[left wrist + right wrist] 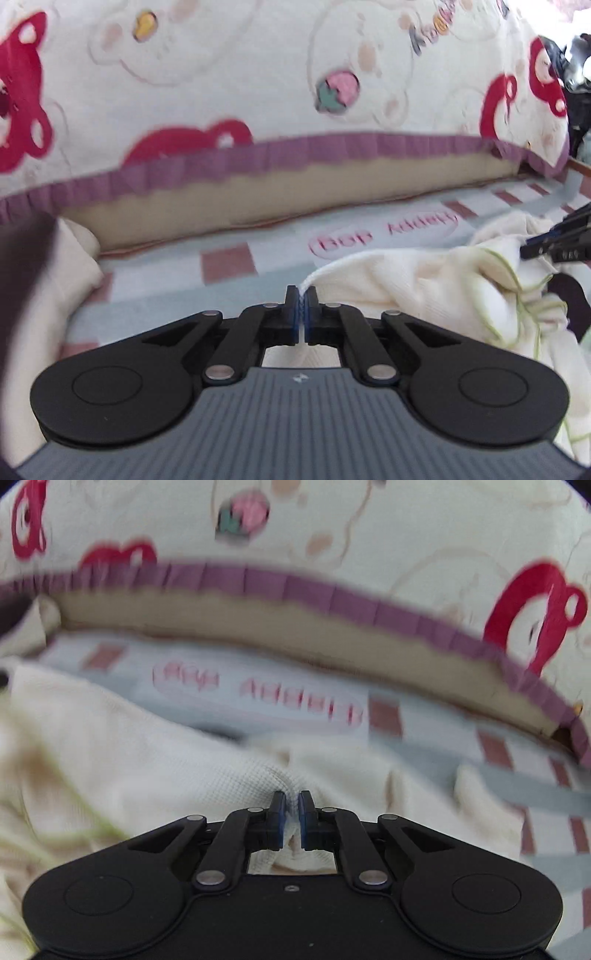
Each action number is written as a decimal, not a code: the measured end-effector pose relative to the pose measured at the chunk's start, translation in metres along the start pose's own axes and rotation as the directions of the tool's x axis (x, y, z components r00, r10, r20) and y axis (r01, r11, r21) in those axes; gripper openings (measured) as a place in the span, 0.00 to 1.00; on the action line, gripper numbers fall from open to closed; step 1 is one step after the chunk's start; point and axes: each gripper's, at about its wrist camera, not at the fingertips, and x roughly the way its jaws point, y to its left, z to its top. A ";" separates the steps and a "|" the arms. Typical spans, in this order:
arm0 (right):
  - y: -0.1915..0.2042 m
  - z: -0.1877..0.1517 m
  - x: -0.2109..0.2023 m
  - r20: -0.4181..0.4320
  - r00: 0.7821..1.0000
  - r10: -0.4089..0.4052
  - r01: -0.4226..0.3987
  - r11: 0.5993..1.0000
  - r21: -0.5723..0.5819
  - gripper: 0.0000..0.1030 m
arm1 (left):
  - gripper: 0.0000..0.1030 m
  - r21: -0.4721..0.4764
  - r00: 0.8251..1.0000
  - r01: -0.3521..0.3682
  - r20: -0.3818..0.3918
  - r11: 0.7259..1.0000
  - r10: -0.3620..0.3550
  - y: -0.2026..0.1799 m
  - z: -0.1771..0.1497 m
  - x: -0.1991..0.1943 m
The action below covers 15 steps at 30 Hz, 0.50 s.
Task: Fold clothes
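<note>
A cream garment (424, 280) is spread in a rumpled heap on a checked sheet (229, 258) of pale blue and dull red squares. A corner of the garment is pinched between the closed fingers of the left gripper (304, 295), whose blue pads are pressed on the cloth. A fold of the same fabric (184, 775) is clamped by the right gripper (291, 801), its jaws nearly together around the bunched cloth. Thin green stitching is seen along the garment's edge. Behind the sheet, a cartoon-printed cover (258, 74) with a purple frilled border (332, 146) is draped over a tan cushion (277, 195). The right wrist view is blurred.
</note>
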 end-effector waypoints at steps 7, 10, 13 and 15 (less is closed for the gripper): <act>-0.007 0.063 -0.044 0.189 0.981 0.033 -0.030 0.999 -0.023 0.01 | 0.02 -0.050 0.999 0.006 -0.048 0.999 -0.009 0.001 -0.006 0.009; -0.010 0.066 -0.049 0.189 0.977 0.097 -0.085 0.994 -0.071 0.07 | 0.02 -0.060 0.999 -0.001 -0.043 0.998 -0.002 0.006 -0.008 0.010; -0.010 0.038 -0.043 0.108 0.988 0.111 -0.090 0.979 -0.182 0.51 | 0.02 -0.050 0.999 -0.013 -0.031 0.999 0.012 0.010 -0.010 0.012; -0.008 0.007 -0.033 -0.005 0.992 0.124 -0.121 0.962 -0.246 0.62 | 0.01 -0.031 0.999 -0.029 -0.020 0.999 0.028 0.011 -0.010 0.013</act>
